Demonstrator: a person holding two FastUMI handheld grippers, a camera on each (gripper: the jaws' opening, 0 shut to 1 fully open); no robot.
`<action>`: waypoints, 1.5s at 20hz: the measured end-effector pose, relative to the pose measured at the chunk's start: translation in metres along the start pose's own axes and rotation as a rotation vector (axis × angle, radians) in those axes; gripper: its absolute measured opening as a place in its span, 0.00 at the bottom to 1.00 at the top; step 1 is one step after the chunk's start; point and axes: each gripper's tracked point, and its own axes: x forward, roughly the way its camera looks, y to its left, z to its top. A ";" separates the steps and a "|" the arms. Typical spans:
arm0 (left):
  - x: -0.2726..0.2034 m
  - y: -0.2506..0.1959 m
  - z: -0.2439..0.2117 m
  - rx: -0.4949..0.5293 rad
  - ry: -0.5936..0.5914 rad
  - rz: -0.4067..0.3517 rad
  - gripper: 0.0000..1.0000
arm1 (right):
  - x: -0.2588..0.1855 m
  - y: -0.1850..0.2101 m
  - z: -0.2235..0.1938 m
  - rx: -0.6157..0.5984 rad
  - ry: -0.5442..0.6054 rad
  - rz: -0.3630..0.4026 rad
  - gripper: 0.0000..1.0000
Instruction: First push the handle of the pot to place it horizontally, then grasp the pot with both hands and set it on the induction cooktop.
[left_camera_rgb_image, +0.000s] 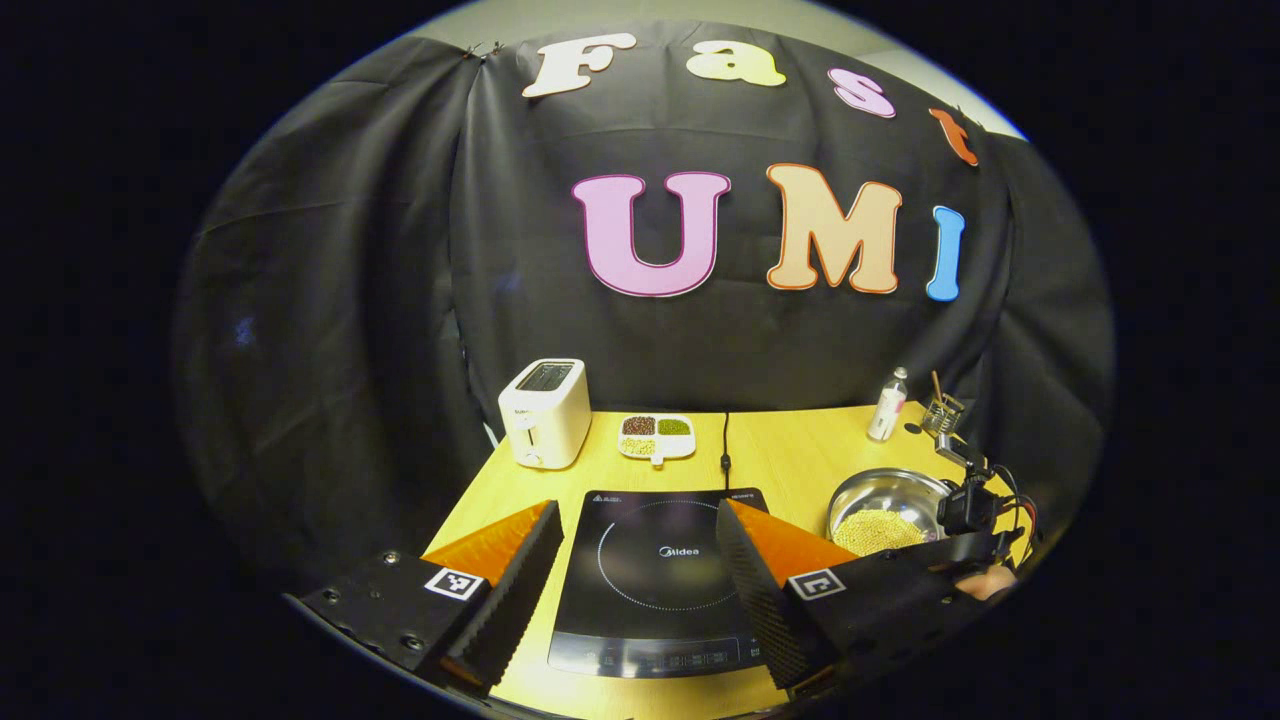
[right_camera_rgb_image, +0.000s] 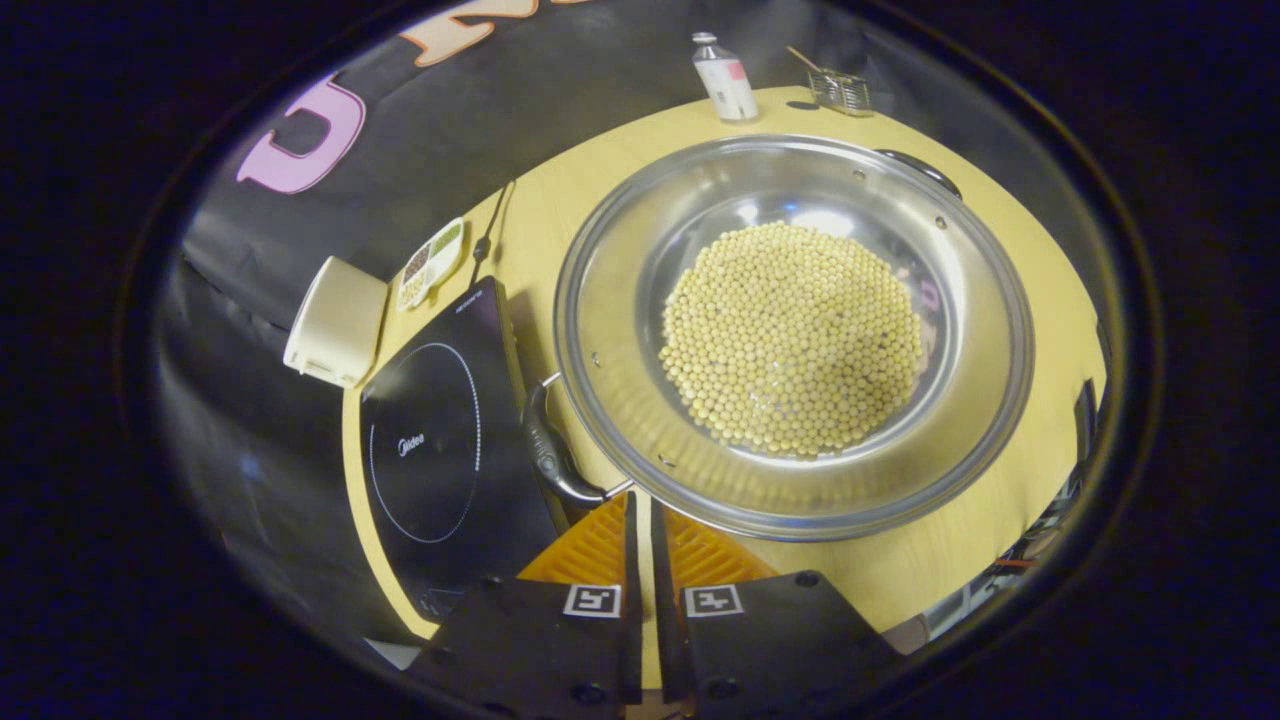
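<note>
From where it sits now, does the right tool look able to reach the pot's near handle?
Probably yes. The right tool is closed and sits just before the black near handle of the pot, with nothing between them. The induction cooktop lies just beside the handle.

The left gripper (left_camera_rgb_image: 640, 525) hangs above the near half of the cooktop (left_camera_rgb_image: 655, 585), its two fingers spread wide apart, one over the cooktop's left edge and one over its right edge, with nothing between them. The right gripper (right_camera_rgb_image: 641, 525) sits off the cooktop's right side, its fingers drawn almost together with only a thin slit between them and nothing held. In the left gripper view, that gripper appears beyond the cooktop's right edge, with a bit of a hand (left_camera_rgb_image: 985, 583) on it.
</note>
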 end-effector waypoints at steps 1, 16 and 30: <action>0.000 0.002 -0.002 0.002 0.004 0.003 0.95 | 0.001 0.002 0.001 0.009 -0.007 -0.001 0.09; -0.012 -0.006 -0.014 0.052 0.025 -0.060 0.95 | 0.016 0.018 0.034 0.176 -0.113 0.005 0.10; -0.010 -0.047 -0.026 -0.010 0.097 -0.128 0.95 | -0.035 -0.010 0.015 0.077 -0.030 0.120 0.26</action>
